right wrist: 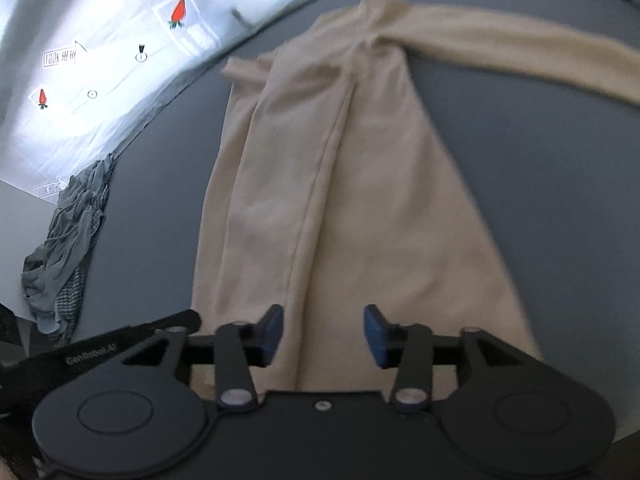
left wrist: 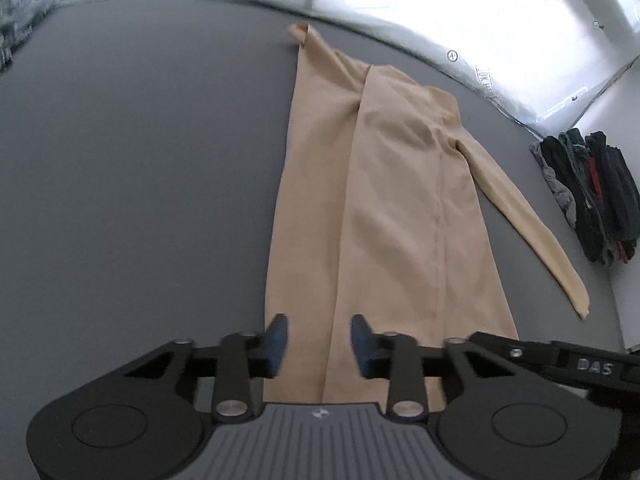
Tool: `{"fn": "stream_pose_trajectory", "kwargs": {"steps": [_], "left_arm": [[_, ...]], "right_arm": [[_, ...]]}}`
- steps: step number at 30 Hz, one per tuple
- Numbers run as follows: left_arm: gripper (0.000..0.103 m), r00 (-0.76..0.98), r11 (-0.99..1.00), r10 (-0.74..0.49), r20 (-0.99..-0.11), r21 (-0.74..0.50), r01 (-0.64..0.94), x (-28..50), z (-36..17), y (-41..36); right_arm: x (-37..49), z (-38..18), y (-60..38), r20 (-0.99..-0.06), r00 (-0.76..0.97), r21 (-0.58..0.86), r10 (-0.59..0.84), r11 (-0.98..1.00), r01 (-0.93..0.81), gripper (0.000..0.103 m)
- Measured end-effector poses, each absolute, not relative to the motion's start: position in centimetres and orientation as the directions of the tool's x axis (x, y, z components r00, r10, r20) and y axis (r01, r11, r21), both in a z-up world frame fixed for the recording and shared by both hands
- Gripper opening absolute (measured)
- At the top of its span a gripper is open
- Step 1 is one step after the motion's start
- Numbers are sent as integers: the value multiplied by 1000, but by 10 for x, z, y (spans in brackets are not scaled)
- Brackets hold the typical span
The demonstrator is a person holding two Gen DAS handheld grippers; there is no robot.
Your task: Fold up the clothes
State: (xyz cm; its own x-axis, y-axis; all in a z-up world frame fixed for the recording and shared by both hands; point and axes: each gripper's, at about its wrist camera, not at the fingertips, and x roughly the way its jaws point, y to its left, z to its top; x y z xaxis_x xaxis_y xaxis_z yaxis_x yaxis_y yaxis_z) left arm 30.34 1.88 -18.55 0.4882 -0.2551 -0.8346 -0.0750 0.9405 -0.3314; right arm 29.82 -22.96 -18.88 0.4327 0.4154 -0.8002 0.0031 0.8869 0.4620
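Garment: tan long-sleeved knit top (left wrist: 400,208) laid lengthwise on grey tabletop (left wrist: 140,180), one side folded inward, other sleeve (left wrist: 532,220) splayed outward | Left gripper (left wrist: 319,344): spread, nothing pinched, over the top's near hem | Right gripper (right wrist: 323,334): spread likewise, apparently poised for grasping that hem.

A dark grey table (left wrist: 140,160) is seen, its surface matte and plain. Beyond its far edge a white sheet (right wrist: 100,80) is spread, brightly lit. On the sheet, red strawberry pictures (right wrist: 178,12) in outlined boxes, small circle marks (right wrist: 141,56) and an arrow-shaped label (right wrist: 60,57) with lettering are printed; the lettering cannot be read with certainty. A second, smaller strawberry (right wrist: 42,97) is placed nearer the sheet's left side. A thin dark line is seen where the sheet meets the table's edge.
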Motion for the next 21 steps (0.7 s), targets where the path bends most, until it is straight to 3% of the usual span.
{"fn": "stream_pose_trajectory", "kwargs": {"steps": [2,4,13,18,21], "left_arm": [[53,494,948,-237,-836,-311,-71,305,-184,11],[59,496,955,-219,-840,-289,-69,308,-183,2],[76,485,971,-123,-866,-205,-121,334,-191,-35],[84,485,977,-46,-874,-141,-161,345,-202,-50],[89,480,984,10,-877,-78,-163,350,-209,-60]], "right_arm": [[302,-187,-236,-815,437,423,381,906,-1,69],[306,-190,-243,-826,443,385,348,923,-7,77],[323,-191,-311,-820,562,143,109,990,16,94],[331,-193,-356,-776,629,-4,-47,998,69,95],[335,-197,-394,-730,655,-79,-193,977,198,95]]}}
